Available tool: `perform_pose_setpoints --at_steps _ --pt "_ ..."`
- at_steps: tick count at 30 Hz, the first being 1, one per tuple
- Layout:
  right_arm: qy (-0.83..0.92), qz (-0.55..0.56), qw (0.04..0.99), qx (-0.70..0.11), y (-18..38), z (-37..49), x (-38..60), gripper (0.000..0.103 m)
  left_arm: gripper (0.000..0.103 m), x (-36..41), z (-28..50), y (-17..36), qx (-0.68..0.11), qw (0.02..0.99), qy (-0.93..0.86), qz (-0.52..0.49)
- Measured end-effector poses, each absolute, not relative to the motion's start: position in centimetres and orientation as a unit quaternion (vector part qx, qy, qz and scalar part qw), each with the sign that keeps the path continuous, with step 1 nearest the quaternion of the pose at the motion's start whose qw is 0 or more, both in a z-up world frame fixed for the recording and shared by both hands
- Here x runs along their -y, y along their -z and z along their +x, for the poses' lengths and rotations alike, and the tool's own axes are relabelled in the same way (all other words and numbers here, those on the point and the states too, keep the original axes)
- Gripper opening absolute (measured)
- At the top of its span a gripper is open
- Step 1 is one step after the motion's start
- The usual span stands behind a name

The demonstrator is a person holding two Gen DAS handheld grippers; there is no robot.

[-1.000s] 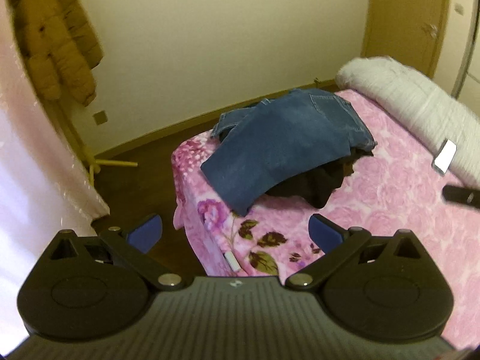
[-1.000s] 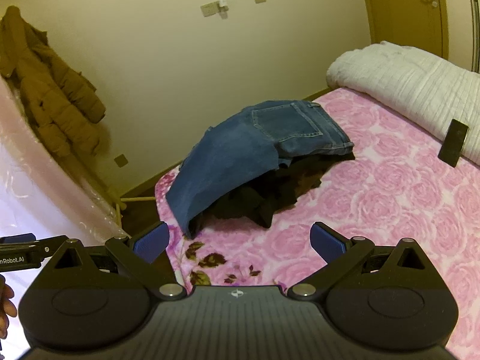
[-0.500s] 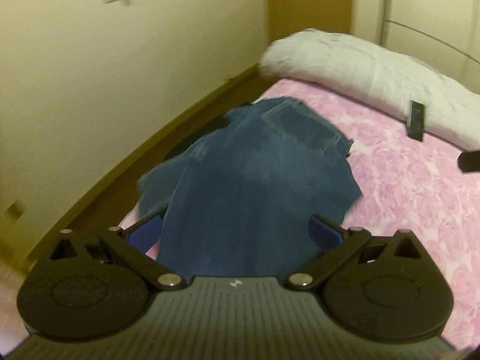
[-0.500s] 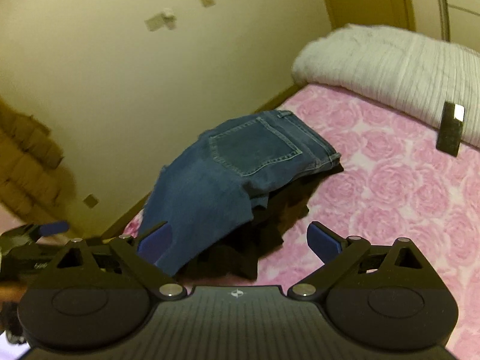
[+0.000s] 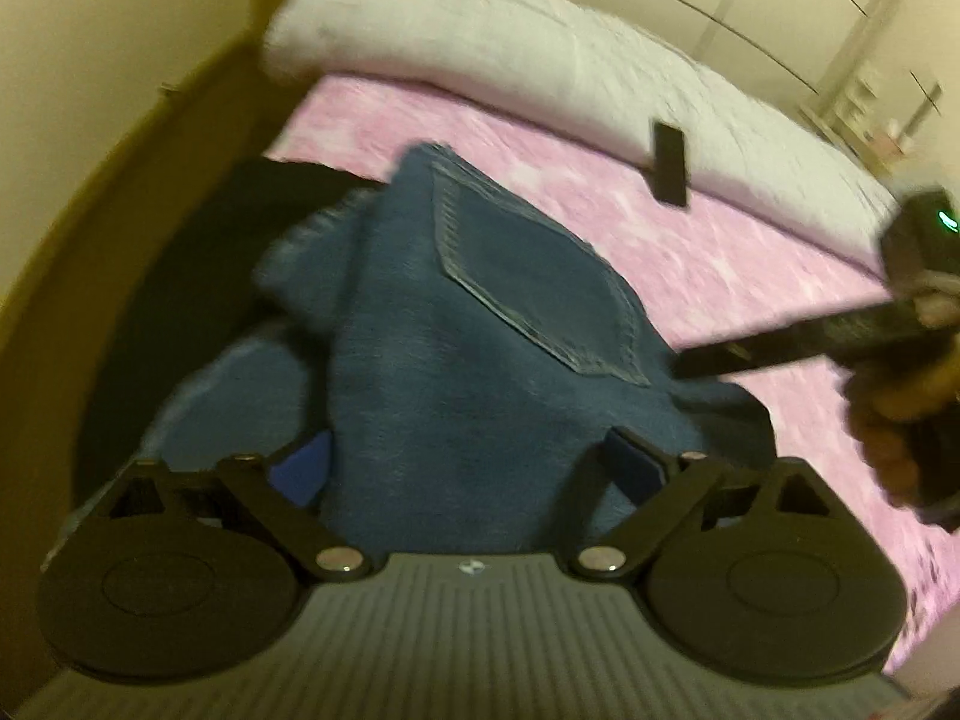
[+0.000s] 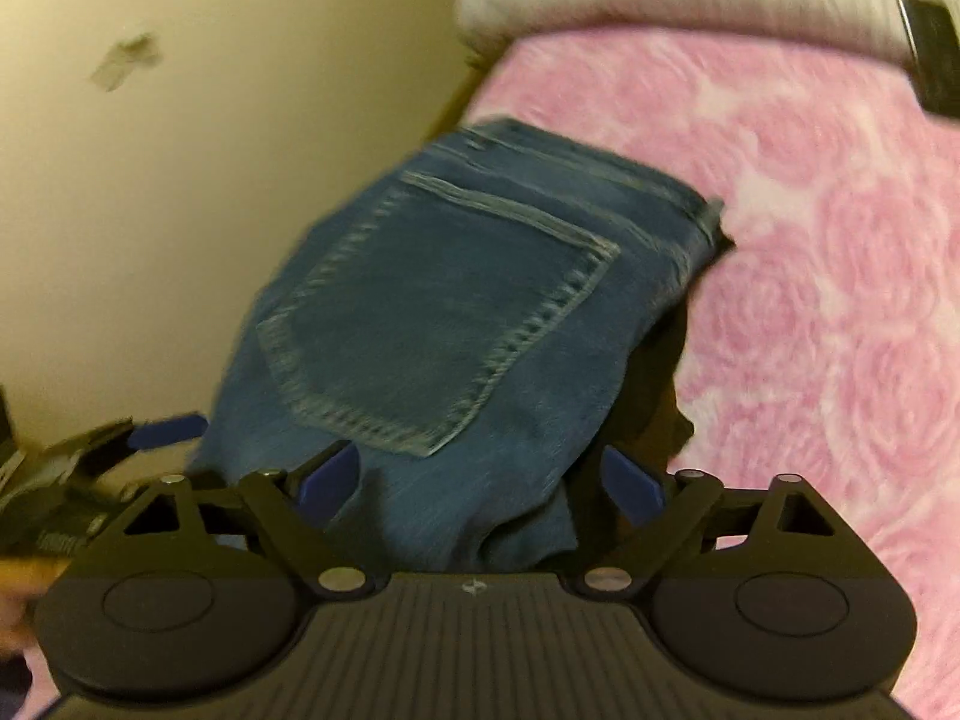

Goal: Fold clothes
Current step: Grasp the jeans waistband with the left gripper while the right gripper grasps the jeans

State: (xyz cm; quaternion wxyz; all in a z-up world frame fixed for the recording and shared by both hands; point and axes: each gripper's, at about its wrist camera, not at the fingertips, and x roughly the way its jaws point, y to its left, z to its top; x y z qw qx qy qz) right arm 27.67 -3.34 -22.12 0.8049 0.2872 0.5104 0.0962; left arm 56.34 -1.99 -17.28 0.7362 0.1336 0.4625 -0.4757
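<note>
Right now the jeans [image 6: 444,324] lie heaped near the bed's wall-side edge, back pocket [image 6: 432,318] up, waistband toward the white duvet [image 5: 540,54] at the head end, the long axis running from there down toward the foot. They sit on top of a dark garment [image 5: 180,276], which shows at the wall side and beneath the denim's inner edge. Both claws hang low over the leg end of the denim. The left gripper [image 5: 468,468] has its blue pads spread wide with cloth between them; the right gripper [image 6: 480,480] is likewise spread, nothing pinched. A black phone [image 5: 669,165] rests against the duvet, on the pink rose blanket [image 6: 810,276].
</note>
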Motion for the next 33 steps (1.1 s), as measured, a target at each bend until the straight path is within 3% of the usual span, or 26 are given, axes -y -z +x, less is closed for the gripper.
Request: perform_pose_setpoints --at_steps 2,3,5,6,7,8,16,23,27,33 --pt "-0.089 0.311 0.796 -0.511 23.0 28.2 3.4 0.076 0.068 2.1 55.2 17.2 -0.459 0.733 0.483 0.138" --pt "-0.087 0.318 0.794 -0.511 23.1 28.4 3.3 0.067 0.064 1.8 54.9 16.9 -0.456 0.737 0.481 0.134" --pt "-0.073 0.314 0.794 -0.515 22.9 28.6 3.2 0.037 0.03 1.3 54.5 16.3 -0.453 0.743 0.477 0.124" --pt "-0.063 0.308 0.796 -0.518 22.6 28.8 3.1 0.015 0.022 1.1 54.4 16.0 -0.451 0.745 0.477 0.117" --pt "-0.057 0.307 0.796 -0.518 22.2 28.7 3.3 0.01 0.008 1.1 54.1 15.5 -0.446 0.746 0.483 0.111" --pt "-0.056 0.312 0.797 -0.514 21.8 28.5 3.6 0.008 0.005 1.1 53.8 15.0 -0.441 0.745 0.489 0.106" --pt "-0.073 0.421 0.803 -0.416 14.4 23.6 10.7 0.004 0.004 4.1 48.4 7.8 -0.37 0.737 0.561 0.077" --pt "-0.023 0.443 0.832 -0.334 7.0 12.1 20.9 0.004 0.004 11.8 36.4 2.1 -0.3 0.683 0.66 0.094" --pt "0.034 0.457 0.83 -0.318 7.8 3.0 26.6 0.004 0.004 16.6 28.0 2.6 -0.302 0.64 0.7 0.097" --pt "0.121 0.478 0.815 -0.305 11.0 -10.8 34.4 0.004 0.007 23.7 15.0 8.4 -0.338 0.576 0.723 0.175"
